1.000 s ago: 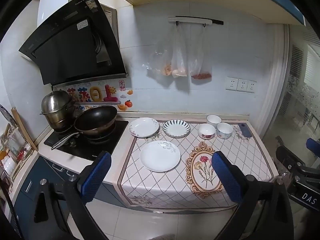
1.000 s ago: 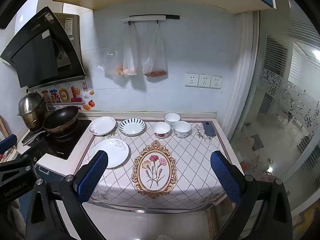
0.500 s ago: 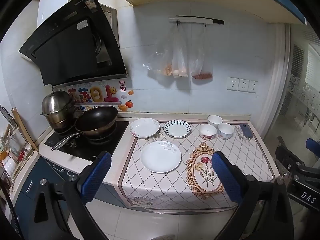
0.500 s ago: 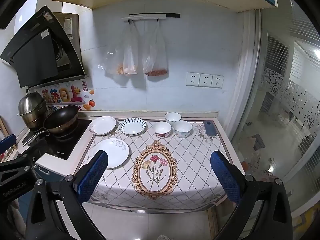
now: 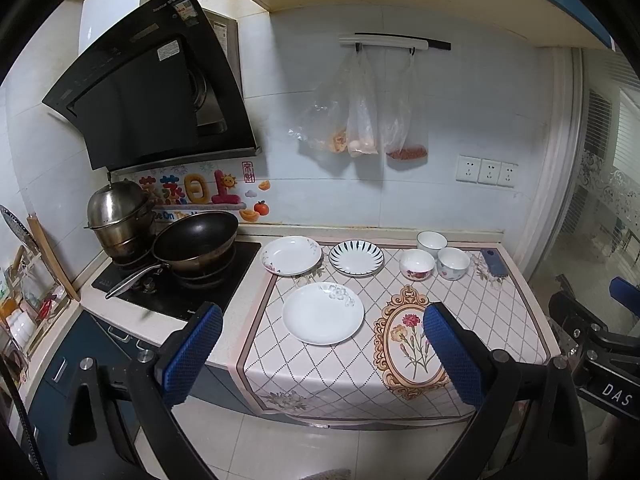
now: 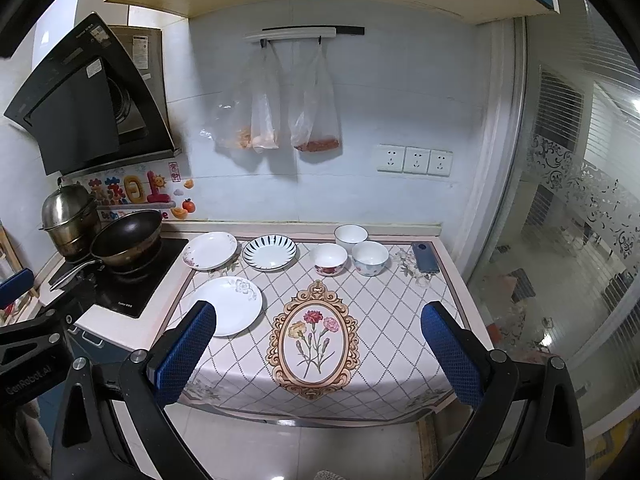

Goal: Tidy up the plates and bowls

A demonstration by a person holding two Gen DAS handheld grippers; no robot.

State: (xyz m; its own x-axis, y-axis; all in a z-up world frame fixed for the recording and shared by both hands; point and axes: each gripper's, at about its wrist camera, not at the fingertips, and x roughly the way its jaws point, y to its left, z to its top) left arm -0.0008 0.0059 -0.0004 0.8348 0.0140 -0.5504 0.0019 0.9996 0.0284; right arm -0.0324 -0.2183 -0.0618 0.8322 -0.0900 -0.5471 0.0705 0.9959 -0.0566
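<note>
Rear bowl partly hidden; counter edge cut off.

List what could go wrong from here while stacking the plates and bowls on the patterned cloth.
1. The quilted patterned cloth hangs over the counter edge; snagging it could drag the dishes.
2. The three small white bowls sit close together, so wide-open fingers may knock a neighbour.
3. The dark blue phone lies beside the bowls and could be bumped off.

Right gripper cut off by frame edge; hood label text too small to be read.
</note>
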